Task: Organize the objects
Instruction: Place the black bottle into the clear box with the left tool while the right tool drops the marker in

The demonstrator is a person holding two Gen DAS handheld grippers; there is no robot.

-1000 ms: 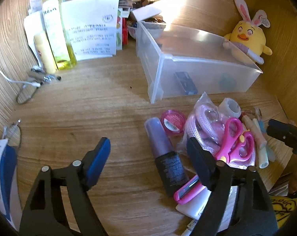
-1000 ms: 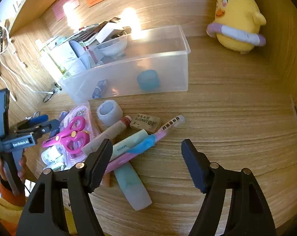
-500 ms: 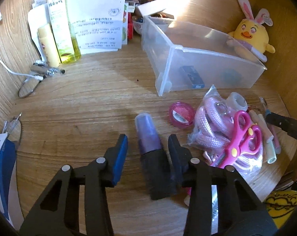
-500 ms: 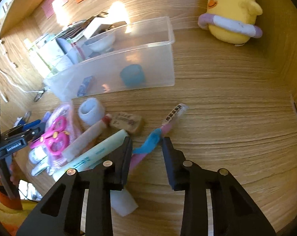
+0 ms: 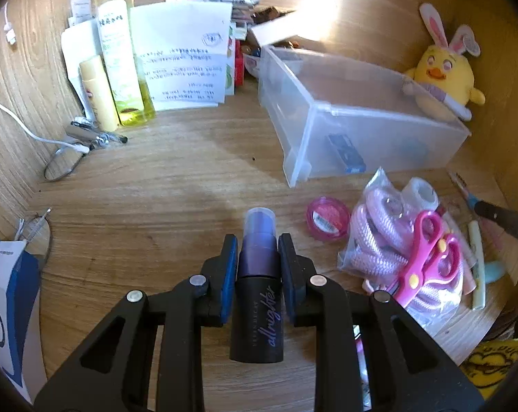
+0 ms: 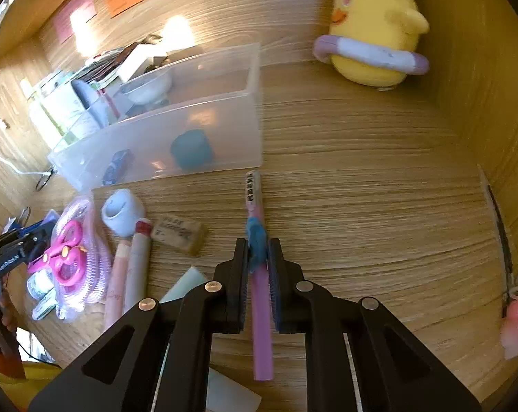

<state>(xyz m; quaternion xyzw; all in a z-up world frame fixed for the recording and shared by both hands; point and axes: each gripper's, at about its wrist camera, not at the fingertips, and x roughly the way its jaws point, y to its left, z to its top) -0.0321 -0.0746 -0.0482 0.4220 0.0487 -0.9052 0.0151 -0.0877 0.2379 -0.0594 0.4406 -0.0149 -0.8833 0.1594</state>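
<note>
My left gripper (image 5: 258,252) is shut on a purple and black spray bottle (image 5: 259,288), gripped around its neck. My right gripper (image 6: 258,252) is shut on a thin pink pen-like stick with a blue grip (image 6: 257,264). A clear plastic bin (image 5: 355,116) stands behind, also in the right wrist view (image 6: 176,127), with a blue cap (image 6: 192,149) and a small dark item inside. Loose on the desk lie pink scissors (image 5: 427,257) on a bagged pink rope (image 5: 379,243), a pink round tin (image 5: 327,218) and a white tape roll (image 6: 123,211).
A yellow plush chick (image 6: 372,34) sits at the back right corner. Bottles (image 5: 121,65) and papers (image 5: 183,58) stand at the back left, with a white cable (image 5: 25,127). Tubes (image 6: 135,267) and a cork-like block (image 6: 178,233) lie left of my right gripper.
Both grippers went from wide open to shut: the left closed on the spray bottle, the right on the pink stick, which now points straight ahead.
</note>
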